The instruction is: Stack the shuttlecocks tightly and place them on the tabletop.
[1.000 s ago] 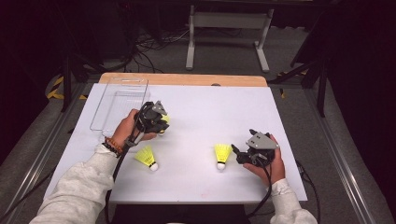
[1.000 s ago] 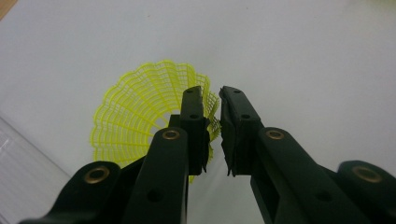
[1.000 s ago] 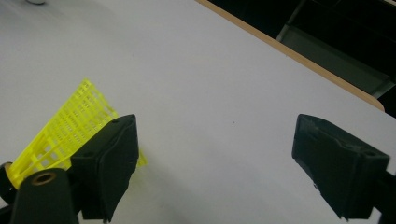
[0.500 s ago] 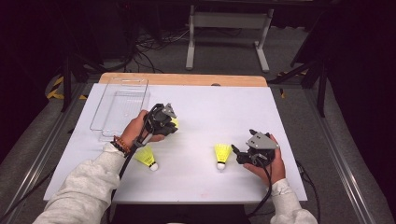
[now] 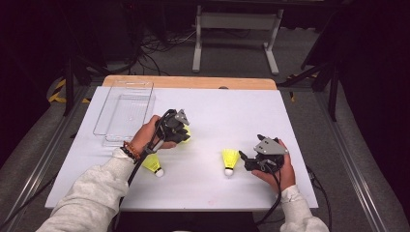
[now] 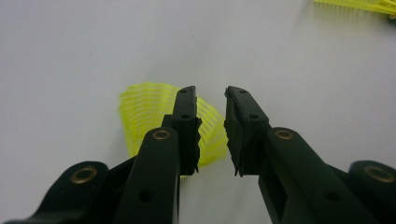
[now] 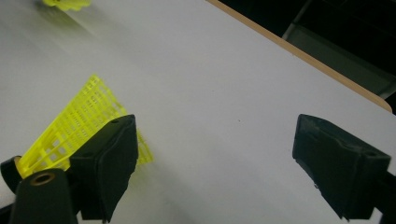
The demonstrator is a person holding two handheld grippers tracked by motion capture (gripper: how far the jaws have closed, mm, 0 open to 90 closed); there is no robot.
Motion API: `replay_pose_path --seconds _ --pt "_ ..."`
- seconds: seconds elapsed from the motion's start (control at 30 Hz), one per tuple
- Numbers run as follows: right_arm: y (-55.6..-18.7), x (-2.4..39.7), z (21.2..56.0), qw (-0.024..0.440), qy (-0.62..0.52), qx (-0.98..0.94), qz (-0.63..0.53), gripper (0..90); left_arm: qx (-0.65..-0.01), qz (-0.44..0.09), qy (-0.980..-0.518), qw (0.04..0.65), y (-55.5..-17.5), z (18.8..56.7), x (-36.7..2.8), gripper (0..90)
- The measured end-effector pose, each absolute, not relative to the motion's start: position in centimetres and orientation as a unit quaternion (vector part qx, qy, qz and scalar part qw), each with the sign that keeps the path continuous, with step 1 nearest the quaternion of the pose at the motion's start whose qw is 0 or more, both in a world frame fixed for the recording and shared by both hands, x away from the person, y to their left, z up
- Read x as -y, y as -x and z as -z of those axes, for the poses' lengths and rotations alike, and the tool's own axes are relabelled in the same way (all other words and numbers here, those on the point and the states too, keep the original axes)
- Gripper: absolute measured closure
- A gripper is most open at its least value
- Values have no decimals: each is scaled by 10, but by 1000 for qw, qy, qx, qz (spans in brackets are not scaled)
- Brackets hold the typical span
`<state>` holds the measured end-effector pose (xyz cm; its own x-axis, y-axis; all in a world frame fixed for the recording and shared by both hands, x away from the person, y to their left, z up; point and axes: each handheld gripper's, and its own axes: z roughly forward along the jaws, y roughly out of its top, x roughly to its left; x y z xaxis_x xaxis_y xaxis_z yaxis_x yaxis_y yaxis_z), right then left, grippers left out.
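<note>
The white surface carries a clear tray at its far left and three yellow shuttlecocks. The left gripper has just been opening its fingers; they stand narrow, apart, with one shuttlecock lying under and behind them, not pressed. I judge that if the fingers close now, they can catch only the thin skirt and crush it, or push it away. The right gripper holds its fingers wide, beside the second shuttlecock. The cork of the first one is hidden; the third shuttlecock lies near the left sleeve.
</note>
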<state>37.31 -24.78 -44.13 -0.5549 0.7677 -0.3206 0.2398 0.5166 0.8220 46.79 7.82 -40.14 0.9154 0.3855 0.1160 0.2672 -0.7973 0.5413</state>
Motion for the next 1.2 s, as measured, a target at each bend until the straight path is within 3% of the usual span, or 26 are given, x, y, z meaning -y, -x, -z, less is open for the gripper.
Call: replay_pose_path --seconds 1.2 --pt "-375 246 445 333 -307 -813 -366 146 -195 -136 -922 305 -474 389 -85 652"
